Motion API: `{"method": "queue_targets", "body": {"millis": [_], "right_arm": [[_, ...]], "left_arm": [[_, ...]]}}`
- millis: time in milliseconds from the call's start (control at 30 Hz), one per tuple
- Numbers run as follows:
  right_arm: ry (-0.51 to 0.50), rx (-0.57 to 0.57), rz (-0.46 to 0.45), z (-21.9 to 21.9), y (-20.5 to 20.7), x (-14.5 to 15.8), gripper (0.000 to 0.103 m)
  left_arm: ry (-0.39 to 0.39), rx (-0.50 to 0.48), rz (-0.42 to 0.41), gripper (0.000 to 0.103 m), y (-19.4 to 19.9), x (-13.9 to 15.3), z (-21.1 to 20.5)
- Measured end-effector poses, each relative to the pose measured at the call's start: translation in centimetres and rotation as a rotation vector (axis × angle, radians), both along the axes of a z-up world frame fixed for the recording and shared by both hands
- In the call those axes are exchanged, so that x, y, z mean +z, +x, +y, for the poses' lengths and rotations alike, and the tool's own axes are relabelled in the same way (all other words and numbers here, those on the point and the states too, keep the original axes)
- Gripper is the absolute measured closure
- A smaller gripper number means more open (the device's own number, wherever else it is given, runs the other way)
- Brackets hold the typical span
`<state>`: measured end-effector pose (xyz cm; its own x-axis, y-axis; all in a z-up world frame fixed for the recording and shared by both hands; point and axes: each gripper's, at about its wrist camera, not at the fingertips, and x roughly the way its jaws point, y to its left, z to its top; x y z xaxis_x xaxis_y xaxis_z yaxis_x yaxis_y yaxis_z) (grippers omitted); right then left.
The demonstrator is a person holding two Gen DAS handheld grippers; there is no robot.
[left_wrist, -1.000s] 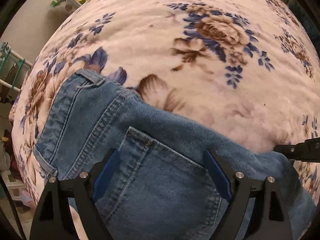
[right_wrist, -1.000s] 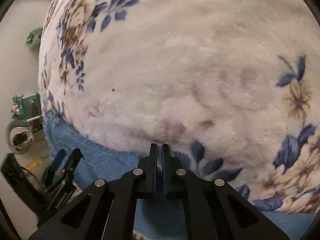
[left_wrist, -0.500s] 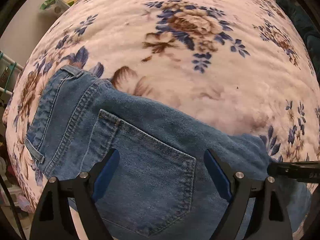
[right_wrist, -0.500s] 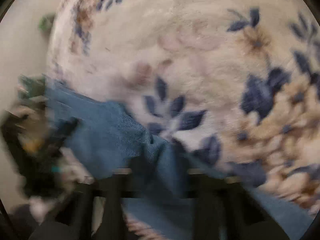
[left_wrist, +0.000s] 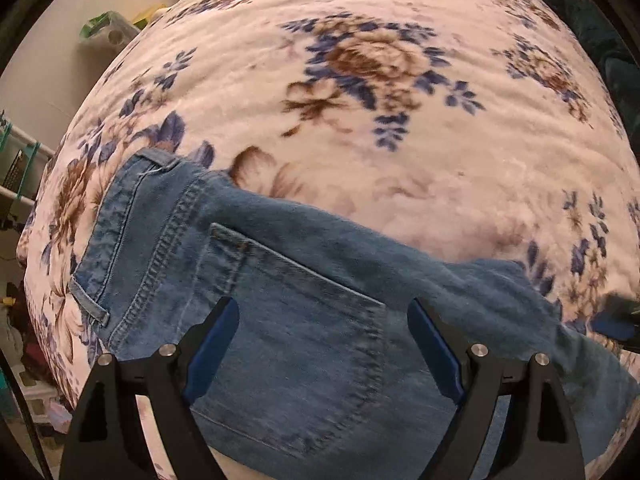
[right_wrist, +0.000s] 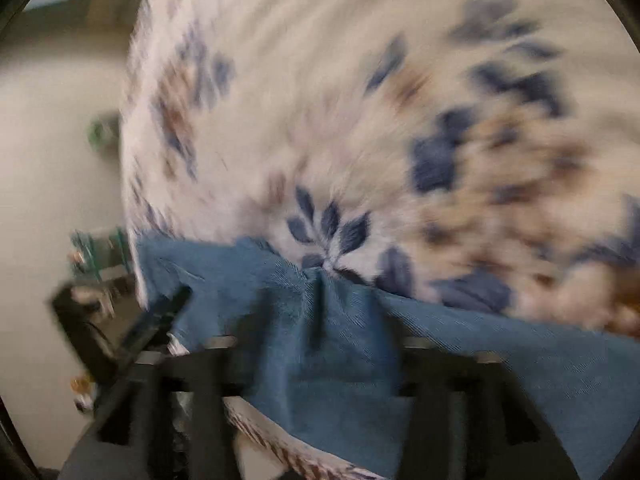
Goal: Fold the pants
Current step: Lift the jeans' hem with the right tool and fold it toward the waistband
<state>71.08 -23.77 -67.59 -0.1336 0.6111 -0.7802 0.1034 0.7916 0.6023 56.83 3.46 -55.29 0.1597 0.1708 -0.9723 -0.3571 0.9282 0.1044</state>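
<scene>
Blue denim pants [left_wrist: 280, 304] lie on a floral blanket [left_wrist: 380, 120], waistband at the left, back pocket facing up. My left gripper [left_wrist: 324, 344] is open, its blue-padded fingers [left_wrist: 212, 340] spread above the back pocket, holding nothing. In the blurred right wrist view the pants [right_wrist: 320, 320] bunch up between the spread fingers of my right gripper [right_wrist: 316, 356], which looks open; the cloth is draped over it. The right gripper also shows at the right edge of the left wrist view [left_wrist: 618, 320], at the pants' leg.
The blanket [right_wrist: 320, 100] covers a bed that drops off at the left. A green package [left_wrist: 104, 32] lies by the wall beyond the bed's far left corner. A drying rack [left_wrist: 16, 168] stands left of the bed. Dark clothing [left_wrist: 600, 20] lies at the far right.
The right gripper went from shut to spread open and swung fast, with denim bunched between its fingers. The left gripper stayed open and pulled back slightly over the pocket.
</scene>
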Motion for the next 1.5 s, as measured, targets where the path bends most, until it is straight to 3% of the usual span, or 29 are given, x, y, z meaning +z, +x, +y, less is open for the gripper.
{"method": "queue_targets", "body": {"millis": [33,100,167,200,400,467,567,667,900,1033,1067,1133,1200,1233,1367,1433,1500], "right_arm": [[-0.011,-0.073,-0.055,-2.5,-0.9,1.4,0.028],[-0.082,-0.198,-0.121,-7.6,-2.8,3.1,0.007],[-0.167,-0.339,-0.156,-13.3,-5.9,4.2,0.007],[-0.192,-0.398,-0.15,-14.2,-7.7,4.3,0.006],[-0.378,-0.796,-0.096,-29.3,-22.0,5.0,0.006],[-0.389,-0.914,-0.058,-32.7,-26.4,4.3,0.006],[-0.362,-1.051,0.021,-36.5,-32.1,1.7,0.006],[-0.298,-1.118,0.017,-38.7,-34.9,-0.8,0.006],[-0.049,-1.223,-0.065,-40.2,-34.8,-6.4,0.006],[0.044,-1.244,-0.15,-40.9,-33.5,-6.9,0.007],[0.075,-1.233,-0.173,-40.9,-33.1,-6.9,0.009],[0.097,-1.21,-0.163,-40.6,-31.9,-7.3,0.021],[0.087,-1.134,-0.094,-40.6,-30.3,-7.9,0.081],[0.066,-1.103,-0.073,-40.6,-29.4,-8.2,0.087],[0.033,-1.099,-0.17,-40.8,-28.2,-5.9,0.093],[0.003,-1.089,-0.187,-40.9,-28.7,-6.1,0.094],[0.114,-1.169,-0.135,-40.9,-30.0,-8.9,0.09]], "left_arm": [[-0.003,-0.019,0.001,0.017,0.1,0.2,-0.9],[-0.015,-0.057,0.006,0.017,0.3,0.4,-2.3],[-0.023,-0.104,0.007,0.017,0.3,0.7,-4.3],[-0.021,-0.133,0.006,0.017,0.2,1.0,-5.6],[-0.023,-0.27,0.006,0.017,0.0,2.1,-12.7],[-0.025,-0.307,0.011,0.017,-0.1,2.1,-14.8],[-0.028,-0.363,0.025,0.017,-0.2,2.1,-18.5],[-0.023,-0.421,0.027,0.017,-0.3,2.2,-22.3],[-0.013,-0.532,0.032,0.017,-0.8,2.6,-29.5],[0.001,-0.562,0.025,0.017,-1.0,2.8,-31.5],[0.004,-0.559,0.02,0.017,-0.9,3.0,-31.6],[0.006,-0.539,0.011,0.017,-0.9,3.2,-31.2],[0.002,-0.504,0.009,0.017,-0.8,3.1,-30.3],[0.001,-0.484,0.009,0.017,-0.8,2.9,-29.8],[0.028,-0.408,0.022,0.017,-0.6,1.9,-27.2],[0.029,-0.367,0.035,0.017,-0.4,1.3,-26.0],[0.022,-0.342,0.045,0.017,-0.2,0.8,-25.2]]}}
